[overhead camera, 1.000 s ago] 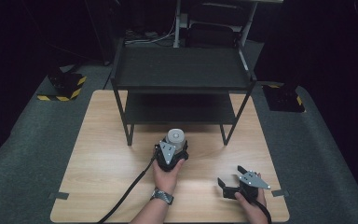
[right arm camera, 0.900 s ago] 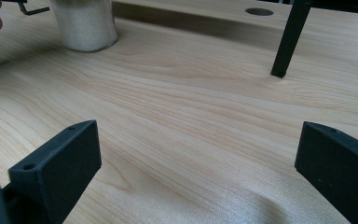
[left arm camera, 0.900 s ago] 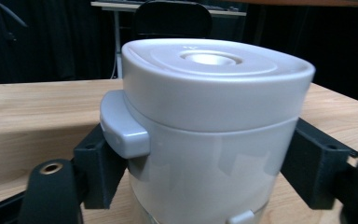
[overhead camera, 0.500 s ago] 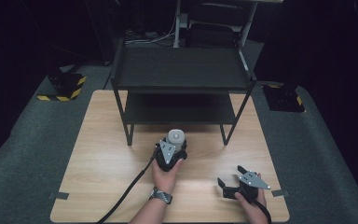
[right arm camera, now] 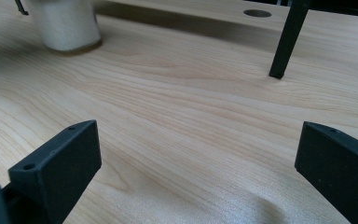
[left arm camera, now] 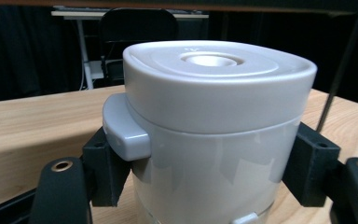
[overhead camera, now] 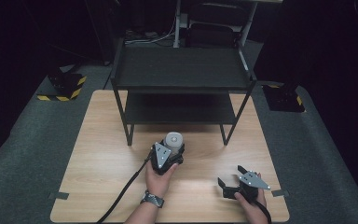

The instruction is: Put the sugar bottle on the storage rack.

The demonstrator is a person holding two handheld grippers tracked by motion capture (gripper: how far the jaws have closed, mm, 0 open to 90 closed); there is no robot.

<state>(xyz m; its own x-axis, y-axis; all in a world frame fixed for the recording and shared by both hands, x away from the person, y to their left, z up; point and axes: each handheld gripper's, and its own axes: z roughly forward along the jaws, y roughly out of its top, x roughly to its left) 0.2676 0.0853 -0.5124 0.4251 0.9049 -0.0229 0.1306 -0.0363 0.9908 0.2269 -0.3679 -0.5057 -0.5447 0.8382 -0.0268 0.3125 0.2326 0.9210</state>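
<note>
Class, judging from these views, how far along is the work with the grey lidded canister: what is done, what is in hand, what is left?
Done: the left tool has shut on the grey lidded plastic canister, jaws pressing both sides. In hand: the canister stands by the black two-tier metal shelf on the wooden table. Left: probably placing it somewhere; the shelf is bare. The right tool rests open.

Left black two-jaw gripper (overhead camera: 171, 148), held in the left hand (overhead camera: 160, 173) with a watch at the wrist, had jaws clamped. Right black two-jaw gripper (overhead camera: 230, 176), in the right hand (overhead camera: 251, 199), rested low, jaws spread wide.
</note>
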